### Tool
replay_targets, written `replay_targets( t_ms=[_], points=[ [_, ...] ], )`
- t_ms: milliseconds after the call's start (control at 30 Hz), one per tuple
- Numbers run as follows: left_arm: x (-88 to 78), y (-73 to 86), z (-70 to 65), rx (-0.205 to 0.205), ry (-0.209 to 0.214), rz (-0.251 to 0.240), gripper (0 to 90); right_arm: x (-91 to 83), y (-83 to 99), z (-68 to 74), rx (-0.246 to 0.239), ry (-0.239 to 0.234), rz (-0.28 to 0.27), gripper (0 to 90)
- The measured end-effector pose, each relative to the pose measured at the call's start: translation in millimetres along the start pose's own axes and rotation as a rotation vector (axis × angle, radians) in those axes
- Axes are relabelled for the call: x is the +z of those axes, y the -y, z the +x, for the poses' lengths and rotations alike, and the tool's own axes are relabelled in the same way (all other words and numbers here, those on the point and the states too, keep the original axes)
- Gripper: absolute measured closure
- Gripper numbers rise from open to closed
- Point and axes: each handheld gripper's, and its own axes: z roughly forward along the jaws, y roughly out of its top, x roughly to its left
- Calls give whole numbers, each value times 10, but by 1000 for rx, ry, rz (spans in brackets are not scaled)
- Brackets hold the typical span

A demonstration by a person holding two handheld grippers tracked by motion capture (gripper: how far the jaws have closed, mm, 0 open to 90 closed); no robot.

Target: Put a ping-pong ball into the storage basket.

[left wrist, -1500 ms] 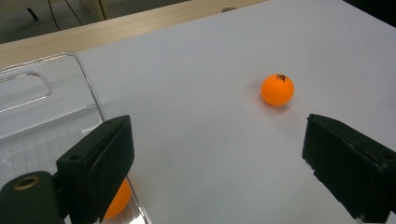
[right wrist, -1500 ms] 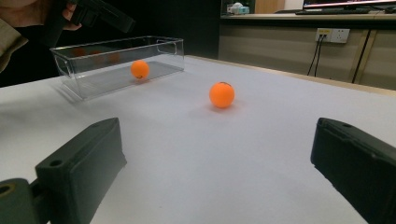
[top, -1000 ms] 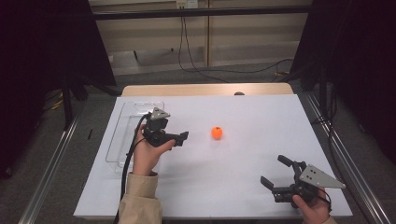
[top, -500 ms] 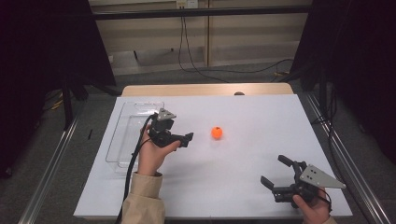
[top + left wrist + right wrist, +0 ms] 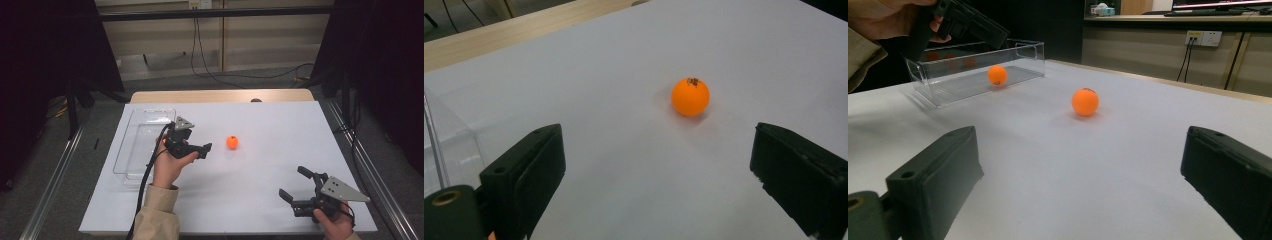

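From high above the near edge we look forward and down on the whole white-covered table [image 5: 280,125], far enough back to see the floor and wall behind it. From the left gripper [image 5: 659,185] we look low and close along its black jaws at the small orange ball [image 5: 690,96]. From the right gripper [image 5: 1083,185] we look almost level across the table, farther from that ball [image 5: 1085,102], towards the clear plastic box [image 5: 1023,52]. All three views share the ball and the white surface around it.
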Motion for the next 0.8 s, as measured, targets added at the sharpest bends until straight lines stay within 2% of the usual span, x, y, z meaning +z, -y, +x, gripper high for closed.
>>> replay_targets(
  t_ms=[400, 733, 800],
  points=[
    [76, -1, -50, 3, -5, -3, 75, -3, 0, -1, 0, 1, 0, 20],
    [173, 8, -101, 4, 8, 4, 75, -4, 1, -2, 1, 2, 0, 20],
    [185, 8, -104, 15, 6, 10, 75, -6, 1, -2, 1, 1, 0, 20]
  ],
)
